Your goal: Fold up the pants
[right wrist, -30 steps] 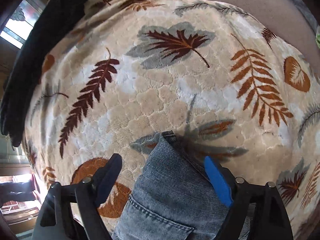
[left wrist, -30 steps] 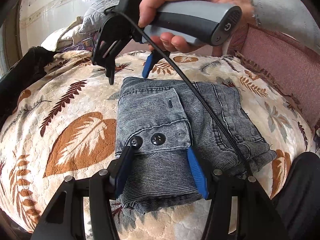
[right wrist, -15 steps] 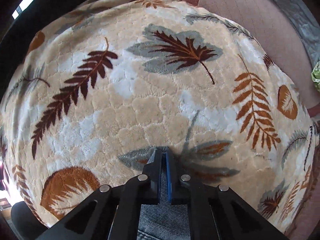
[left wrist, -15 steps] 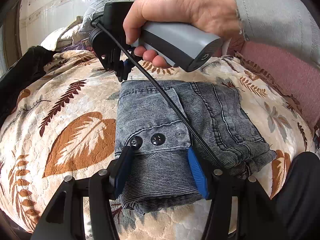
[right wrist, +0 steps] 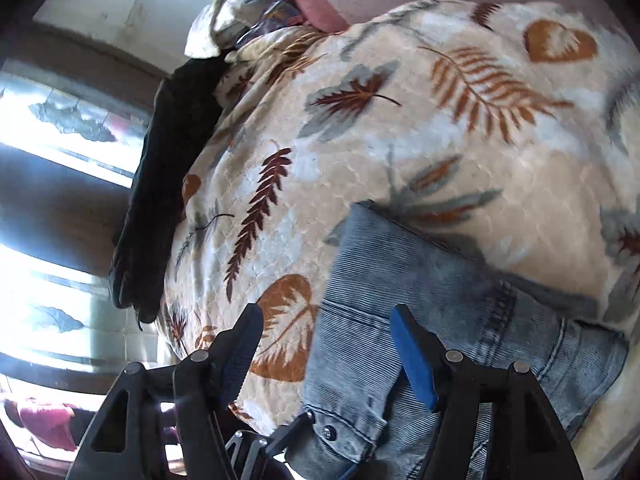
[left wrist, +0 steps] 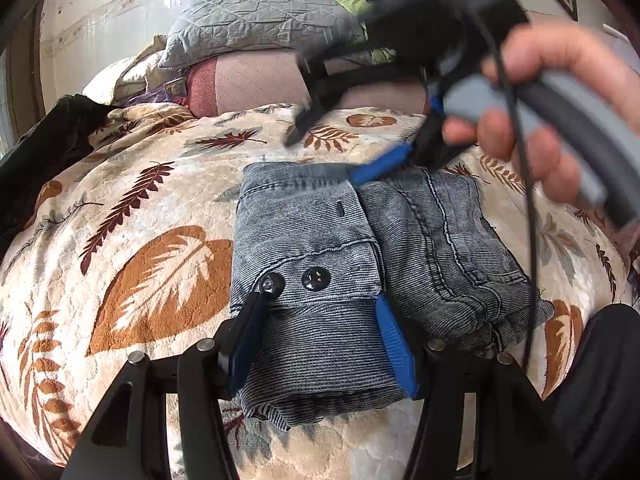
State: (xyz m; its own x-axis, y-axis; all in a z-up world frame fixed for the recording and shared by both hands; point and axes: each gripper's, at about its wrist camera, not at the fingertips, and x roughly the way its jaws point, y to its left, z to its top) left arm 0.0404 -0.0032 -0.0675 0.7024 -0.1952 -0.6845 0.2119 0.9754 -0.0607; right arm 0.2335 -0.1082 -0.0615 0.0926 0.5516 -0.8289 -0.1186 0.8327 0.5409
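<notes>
Folded grey-blue jeans (left wrist: 360, 248) lie on a leaf-patterned blanket (left wrist: 160, 272). My left gripper (left wrist: 320, 298) rests at their near edge by the two snap buttons. It is open, its fingers straddle the waistband fold, and the cloth between them lies flat. A hand holds my right gripper (left wrist: 324, 160) tilted and blurred above the jeans' far edge. Its jaws are opening, and in its own view the right gripper (right wrist: 326, 320) hovers over the jeans' (right wrist: 400, 300) left side with nothing pinched.
A black garment (left wrist: 36, 160) hangs over the bed's left edge. A grey quilt (left wrist: 248, 16), a pink cushion (left wrist: 248, 80) and pillows are piled at the head. Bright windows (right wrist: 60, 160) lie beyond the left side. A dark-clad knee (left wrist: 600, 360) sits at lower right.
The right gripper pinched shut at the jeans' far left corner, then reopened, rolled and swung to the right above the far edge. The left gripper and the jeans stayed put.
</notes>
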